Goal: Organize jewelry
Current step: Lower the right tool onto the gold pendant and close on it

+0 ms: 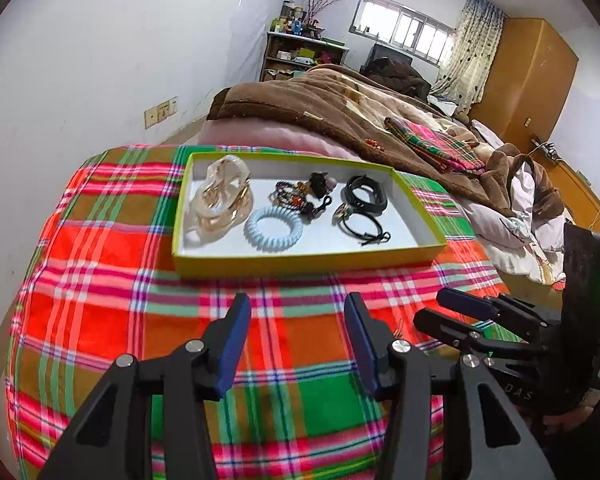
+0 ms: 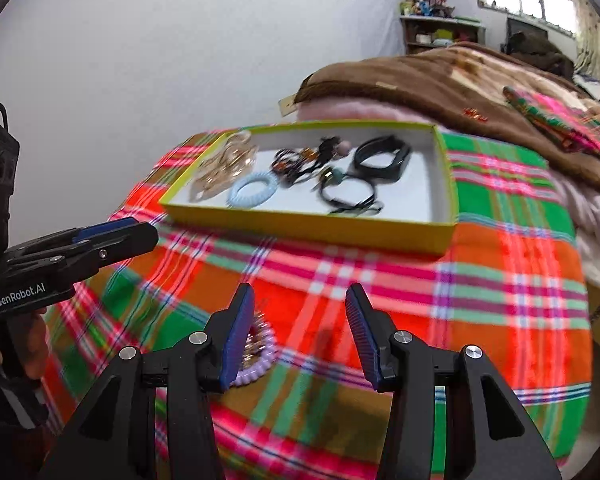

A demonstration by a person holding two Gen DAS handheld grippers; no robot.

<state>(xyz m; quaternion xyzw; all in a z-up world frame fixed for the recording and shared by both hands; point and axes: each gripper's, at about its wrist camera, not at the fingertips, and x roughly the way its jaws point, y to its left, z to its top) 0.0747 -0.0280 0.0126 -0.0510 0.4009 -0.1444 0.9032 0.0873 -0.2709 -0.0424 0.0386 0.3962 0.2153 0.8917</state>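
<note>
While both grippers hang over the plaid cloth (image 1: 100,240), the tray (image 1: 308,258) lies ahead of them on it — a shallow box with yellow-green walls and a white floor. Inside, at the left end, sits a heap of clear and gold chain links (image 1: 222,200); just beside it lies a pale blue coil hair tie (image 1: 273,227). Near the middle is a cluster of dark beaded bands (image 1: 296,196), and toward the right a black strap (image 1: 366,196) with a thin black hair tie (image 1: 360,224) in front of it.

The left gripper (image 1: 298,344) is wide open, its blue pads apart and nothing between them. The right gripper (image 2: 300,336) is likewise spread wide and holds nothing — a lilac coil hair tie (image 2: 256,368) lies on the cloth below it, partly hidden behind the left finger, with a beaded piece on it that is too blurred to make out. Behind the tray, a brown blanket (image 1: 300,108) covers the bed.
</note>
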